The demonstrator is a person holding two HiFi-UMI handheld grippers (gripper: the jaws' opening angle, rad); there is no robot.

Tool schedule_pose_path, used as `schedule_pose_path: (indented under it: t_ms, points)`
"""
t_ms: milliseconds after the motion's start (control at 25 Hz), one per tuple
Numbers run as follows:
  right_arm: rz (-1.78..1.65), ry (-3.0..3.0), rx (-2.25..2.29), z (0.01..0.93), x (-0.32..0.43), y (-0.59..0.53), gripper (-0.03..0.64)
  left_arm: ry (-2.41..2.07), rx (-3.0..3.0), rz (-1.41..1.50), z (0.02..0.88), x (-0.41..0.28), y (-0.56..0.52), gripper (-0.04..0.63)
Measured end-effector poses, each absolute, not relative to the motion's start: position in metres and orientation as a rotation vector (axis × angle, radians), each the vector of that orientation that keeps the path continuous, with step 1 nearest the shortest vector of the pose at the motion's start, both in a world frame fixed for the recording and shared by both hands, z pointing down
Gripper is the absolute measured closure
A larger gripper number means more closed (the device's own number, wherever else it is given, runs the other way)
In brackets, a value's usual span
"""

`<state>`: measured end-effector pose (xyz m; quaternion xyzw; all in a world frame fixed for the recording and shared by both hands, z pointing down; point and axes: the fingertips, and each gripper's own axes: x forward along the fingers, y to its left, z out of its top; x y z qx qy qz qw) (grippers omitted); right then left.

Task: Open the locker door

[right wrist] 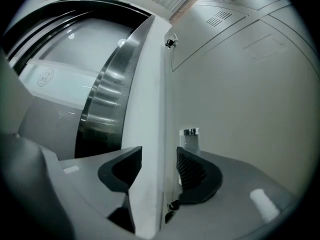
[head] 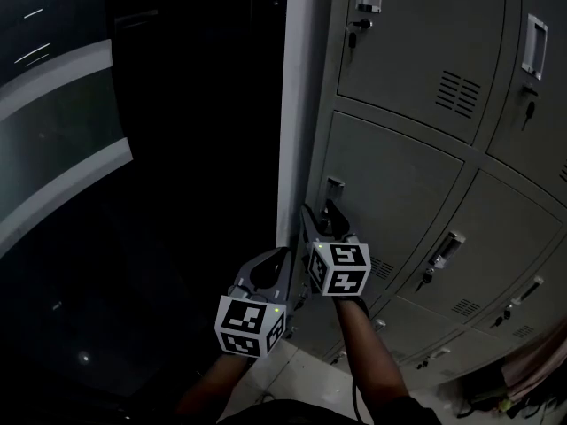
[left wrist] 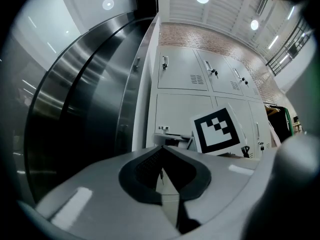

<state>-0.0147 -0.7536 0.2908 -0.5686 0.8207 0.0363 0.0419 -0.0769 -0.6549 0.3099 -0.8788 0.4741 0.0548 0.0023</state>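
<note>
At the left of the head view a curved steel wall (head: 62,131) is fading into the dark, and a white post (head: 297,104) is edging the lockers (head: 416,51). Low in the middle we are holding the left gripper (head: 282,262) just beside that post; in its own view its jaws are resting together with nothing between them. Just right of it we are holding the right gripper (head: 321,218) at the locker door (head: 390,193), its tips just below the handle (head: 333,187) in the picture. In the right gripper view its jaws are standing apart, pressing on nothing, the right one overlapping the handle's foot; whether it is touching we cannot tell.
</note>
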Motion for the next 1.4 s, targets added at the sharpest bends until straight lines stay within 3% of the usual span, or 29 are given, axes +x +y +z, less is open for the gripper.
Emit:
schedule_pose_path:
  t_ms: [160,560,1120,1400]
  points:
    - [0.09,2.476,-1.768,0.29,-0.015,-0.766,0.396,1.464,-2.769,0.182,0.309,-0.08,-0.662,0.591]
    - [0.032,2.444,-1.816,0.294,-0.008,-0.789,0.383,1.428,-2.793,0.201,0.308,-0.085,-0.672,0.591]
    - [0.062,2.472,-1.84,0.296,-0.015,-0.786,0.393,1.421,-2.812,0.187,0.31,-0.089,-0.68,0.59]
    - [0.098,2.514,-1.78,0.295,-0.025,-0.759,0.44,1.444,-2.815,0.17,0.318,-0.088,-0.677,0.589]
